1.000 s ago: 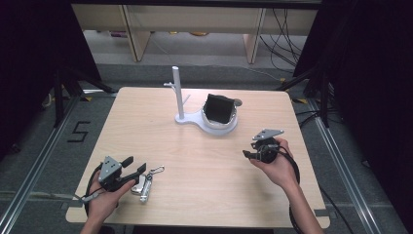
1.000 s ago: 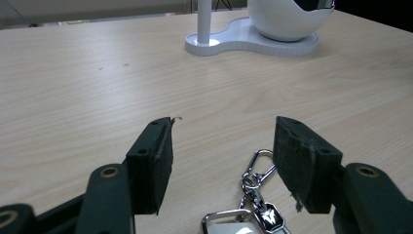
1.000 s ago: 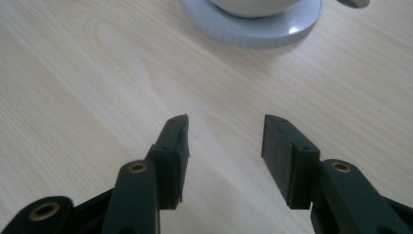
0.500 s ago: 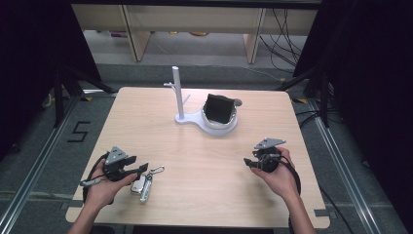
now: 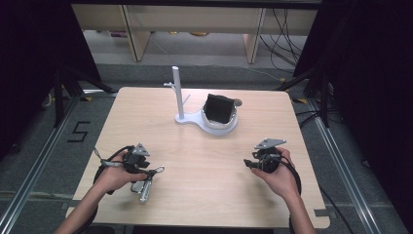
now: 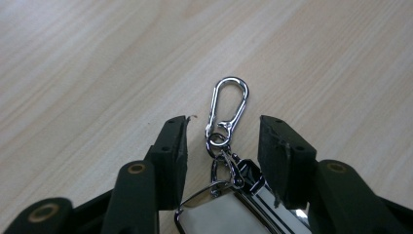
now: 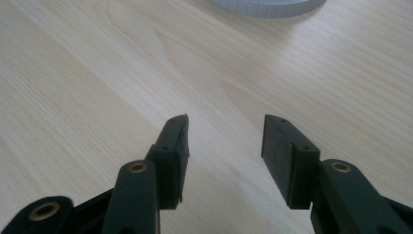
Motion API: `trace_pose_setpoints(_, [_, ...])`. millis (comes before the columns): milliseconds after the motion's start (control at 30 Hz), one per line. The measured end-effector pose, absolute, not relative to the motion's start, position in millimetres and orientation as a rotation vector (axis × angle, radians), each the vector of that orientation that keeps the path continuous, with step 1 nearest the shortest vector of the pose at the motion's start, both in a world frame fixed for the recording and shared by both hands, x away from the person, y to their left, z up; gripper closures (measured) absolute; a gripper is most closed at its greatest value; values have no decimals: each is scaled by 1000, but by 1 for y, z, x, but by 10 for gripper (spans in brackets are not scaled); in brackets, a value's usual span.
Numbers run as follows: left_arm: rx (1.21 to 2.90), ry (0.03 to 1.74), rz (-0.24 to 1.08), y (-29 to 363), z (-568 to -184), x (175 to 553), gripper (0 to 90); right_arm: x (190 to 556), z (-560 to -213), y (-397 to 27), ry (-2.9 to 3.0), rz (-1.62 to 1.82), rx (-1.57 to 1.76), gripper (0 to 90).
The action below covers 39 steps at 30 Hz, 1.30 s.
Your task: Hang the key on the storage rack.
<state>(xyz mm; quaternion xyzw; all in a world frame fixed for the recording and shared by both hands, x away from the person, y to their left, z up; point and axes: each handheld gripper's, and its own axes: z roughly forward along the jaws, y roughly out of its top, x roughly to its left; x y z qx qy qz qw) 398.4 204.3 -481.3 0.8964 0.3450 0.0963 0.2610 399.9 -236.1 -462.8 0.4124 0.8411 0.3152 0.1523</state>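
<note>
Left tool, jaws just closing, straddles the key fob with carabiner on the table without gripping; pickup remains. Right tool open, empty.

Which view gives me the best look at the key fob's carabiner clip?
The left gripper view: the carabiner clip lies sharp on the table between the left tool's open jaws. The high view shows it tiny.

Keyring on table front-left; white stand behind, centre.
</note>
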Motion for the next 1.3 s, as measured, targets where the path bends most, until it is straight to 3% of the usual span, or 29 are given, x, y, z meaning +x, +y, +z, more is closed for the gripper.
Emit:
trace_pose_setpoints(200, [2521, 929, 153, 200, -483, 406, 554, 401, -465, -236, 2413, 907, 1167, 538])
trace_pose_setpoints(1300, [2723, 877, 84, 170, -477, 430, 600, 401, -468, -233, 2445, 903, 1210, 529])
